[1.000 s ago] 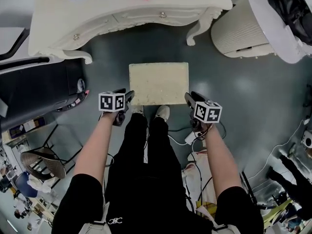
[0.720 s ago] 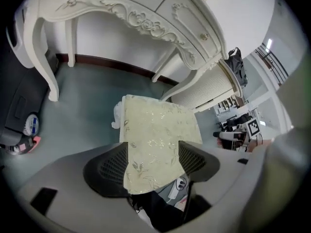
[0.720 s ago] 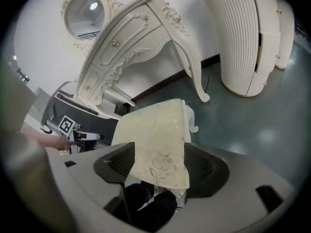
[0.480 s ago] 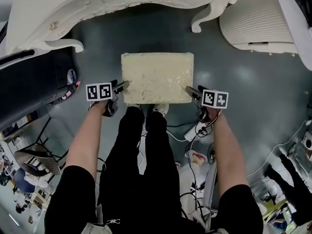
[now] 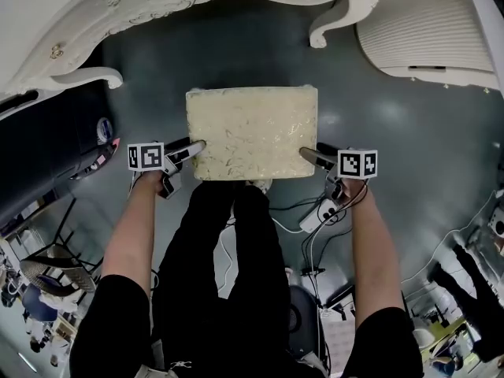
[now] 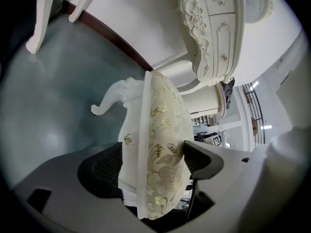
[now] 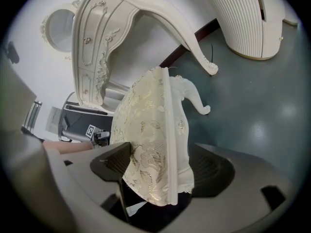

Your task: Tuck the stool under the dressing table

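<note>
The stool (image 5: pixel 252 132) has a cream, gold-patterned cushion and white carved legs. It stands on the grey floor just in front of the white ornate dressing table (image 5: pixel 157 6). My left gripper (image 5: pixel 195 146) is at the stool's left side and my right gripper (image 5: pixel 309 154) at its right side. In the left gripper view the seat edge (image 6: pixel 160 144) lies between the jaws of the left gripper (image 6: pixel 153 161), which are opening. The right gripper view shows the other seat edge (image 7: pixel 150 130) between the opening jaws of the right gripper (image 7: pixel 160 166). Neither grip looks tight.
A white ribbed round unit (image 5: pixel 425 38) stands at the upper right, beside the table leg (image 5: pixel 339 22). Black furniture (image 5: pixel 47 148) fills the left. Cables and a white adapter (image 5: pixel 319 211) lie on the floor by the person's legs (image 5: pixel 236 235).
Both grippers have come down to the stool's sides. Their jaws have opened and now straddle the seat edges. The stool looks larger and nearer in the head view.
</note>
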The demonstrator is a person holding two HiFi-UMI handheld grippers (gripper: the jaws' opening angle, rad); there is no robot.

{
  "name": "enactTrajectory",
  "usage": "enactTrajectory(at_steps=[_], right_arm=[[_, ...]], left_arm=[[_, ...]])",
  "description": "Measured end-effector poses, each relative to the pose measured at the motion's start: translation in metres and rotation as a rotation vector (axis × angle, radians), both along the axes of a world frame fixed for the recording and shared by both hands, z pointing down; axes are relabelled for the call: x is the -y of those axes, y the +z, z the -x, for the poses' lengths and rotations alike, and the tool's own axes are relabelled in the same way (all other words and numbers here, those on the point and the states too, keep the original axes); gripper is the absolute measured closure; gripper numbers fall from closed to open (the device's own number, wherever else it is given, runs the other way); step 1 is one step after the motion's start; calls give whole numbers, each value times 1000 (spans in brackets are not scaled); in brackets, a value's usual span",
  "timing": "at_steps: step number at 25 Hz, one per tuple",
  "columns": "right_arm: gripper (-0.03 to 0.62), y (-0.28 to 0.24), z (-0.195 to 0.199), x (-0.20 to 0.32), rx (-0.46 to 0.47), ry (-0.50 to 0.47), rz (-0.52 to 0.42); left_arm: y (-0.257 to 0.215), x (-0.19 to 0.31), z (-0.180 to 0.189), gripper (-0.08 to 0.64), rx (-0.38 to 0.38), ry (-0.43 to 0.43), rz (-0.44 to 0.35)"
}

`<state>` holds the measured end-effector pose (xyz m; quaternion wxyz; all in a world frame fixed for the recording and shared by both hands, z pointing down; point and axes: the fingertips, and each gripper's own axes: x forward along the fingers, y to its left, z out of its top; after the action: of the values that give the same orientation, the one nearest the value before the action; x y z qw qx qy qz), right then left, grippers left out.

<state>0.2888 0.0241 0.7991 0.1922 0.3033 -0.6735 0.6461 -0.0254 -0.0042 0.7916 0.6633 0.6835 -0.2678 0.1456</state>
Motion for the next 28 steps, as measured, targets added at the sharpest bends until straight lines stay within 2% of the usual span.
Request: enactTrajectory(at_steps=[5,11,16,17,18,28], right_arm=[[238,0,5,2,141,-48,6],[238,6,9,-1,265,-73,31],[239,5,10,0,265,-94,20],[239,5,10,0,258,-94,16],[239,5,9,0,251,-94,8],[271,-2,8,1,181,-86,-40]], left_arm=[[2,1,-11,176,-113,56,-8],[5,-2,-7,170,-159,113,-33],[8,2,-7,164,-155,152,-63],[9,2,-7,129,-145,159,-75],[9,3,-9,126,-139,163,-82],[6,2,-11,144,-109,144,-58]])
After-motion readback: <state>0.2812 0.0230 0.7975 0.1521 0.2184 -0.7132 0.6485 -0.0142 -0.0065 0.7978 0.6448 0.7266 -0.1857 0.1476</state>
